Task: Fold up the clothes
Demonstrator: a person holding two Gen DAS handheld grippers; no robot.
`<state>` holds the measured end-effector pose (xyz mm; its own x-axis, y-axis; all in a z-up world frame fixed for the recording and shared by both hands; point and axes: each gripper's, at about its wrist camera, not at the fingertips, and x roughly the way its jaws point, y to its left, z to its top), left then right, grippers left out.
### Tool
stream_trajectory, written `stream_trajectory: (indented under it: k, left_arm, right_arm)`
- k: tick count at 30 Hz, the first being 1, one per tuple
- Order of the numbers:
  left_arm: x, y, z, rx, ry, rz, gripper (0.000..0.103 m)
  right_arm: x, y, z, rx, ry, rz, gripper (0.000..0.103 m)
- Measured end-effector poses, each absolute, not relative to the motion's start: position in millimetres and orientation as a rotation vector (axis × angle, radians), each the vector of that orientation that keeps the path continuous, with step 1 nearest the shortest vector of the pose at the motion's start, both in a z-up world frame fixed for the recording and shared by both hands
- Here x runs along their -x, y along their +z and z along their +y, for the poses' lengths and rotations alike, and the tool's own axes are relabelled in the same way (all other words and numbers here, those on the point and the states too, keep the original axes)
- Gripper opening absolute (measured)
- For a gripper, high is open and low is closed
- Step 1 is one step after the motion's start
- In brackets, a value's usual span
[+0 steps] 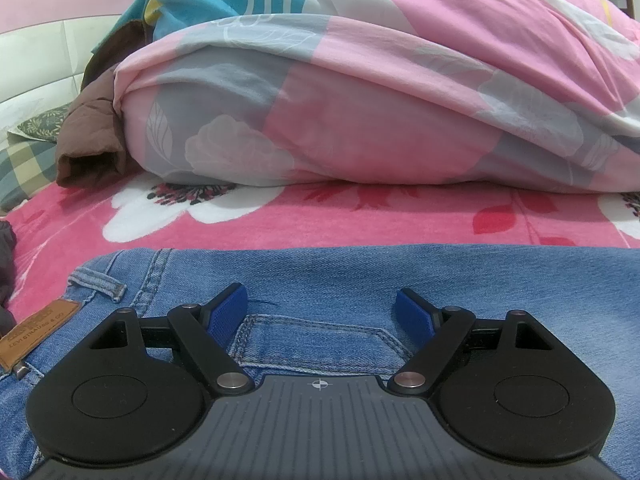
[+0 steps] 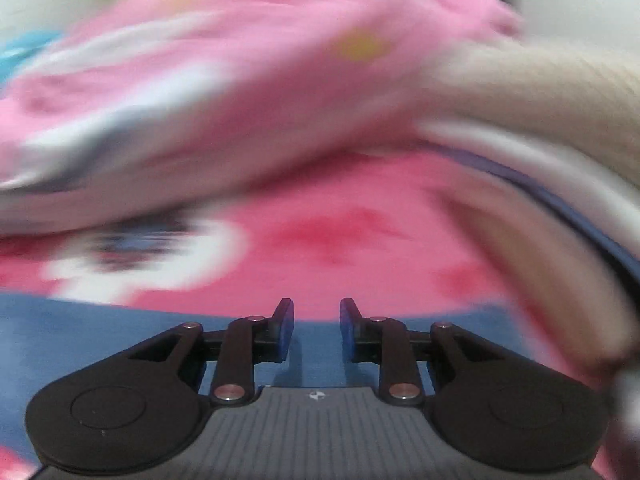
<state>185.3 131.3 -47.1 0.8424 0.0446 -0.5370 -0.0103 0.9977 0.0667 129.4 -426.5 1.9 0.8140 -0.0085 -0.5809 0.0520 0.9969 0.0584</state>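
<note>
The jeans are mid-blue washed denim with pale contrast stitching; in the left wrist view they lie flat directly under and ahead of the left gripper, spread on a pink floral blanket; a back pocket sits between the gripper's two fingers, its stitched outline partly hidden by the body of the tool; to the gripper's left are a belt loop and a brown leather patch, so the waistband lies on that side; the denim runs on to the gripper's right past the edge of the view, so the long axis seems to lie across the gripper's line, waist to the left, though the leg ends are out of sight.

The left gripper's jaws stand wide apart with nothing between the blue pads; they hover just over the cloth, gripping none of it.

The right wrist view is heavily blurred; the right gripper shows its jaws parted by a narrow gap, with nothing seen clamped between them; blue denim lies below and to its left, and the pink blanket ahead.

Beyond both grippers, past the far edge of the denim, a bulky pink and grey quilt is heaped on the blanket; a brown garment lies at its left end.
</note>
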Motion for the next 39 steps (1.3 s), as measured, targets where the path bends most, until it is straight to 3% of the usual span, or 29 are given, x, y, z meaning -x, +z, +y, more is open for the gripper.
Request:
stream_trajectory:
  k: [7,13,17,24,28,32,39]
  left_arm:
    - [-185.5,-46.8,133.4,-0.045,0.02,0.567,0.083]
    - [-185.0,-46.7,135.5,-0.027,0.01,0.565,0.085]
    - [-184.3,-46.6,137.5,-0.014,0.001,0.565,0.086]
    - [-184.1,-46.3,138.4,-0.01,-0.005,0.569,0.087]
    - [-183.6,-43.3,141.3,0.007,-0.015,0.572,0.088]
    - [-176.3,-32.3,156.1,0.041,-0.022,0.566,0.091]
    - [-166.9,-35.3,193.2,0.101,0.064,0.579,0.095]
  right_arm:
    - [-180.3,22.5,-233.1,-0.107,0.517,0.707,0.029]
    - [-195.9,-13.3,-103.2,0.096,0.658,0.739,0.029]
    - [-191.7,-27.9,-156.0,0.094,0.514,0.764,0.029]
    - [-114.8,-28.0,-410.9,-0.071,-0.041,0.776,0.033]
    - [-66.0,-22.5,-502.2,-0.182,-0.388,0.78,0.032]
    - [-69.8,10.4,-456.1,-0.17,-0.301,0.713,0.034]
    - [-136.9,43.5,-201.1,-0.047,0.436,0.738,0.035]
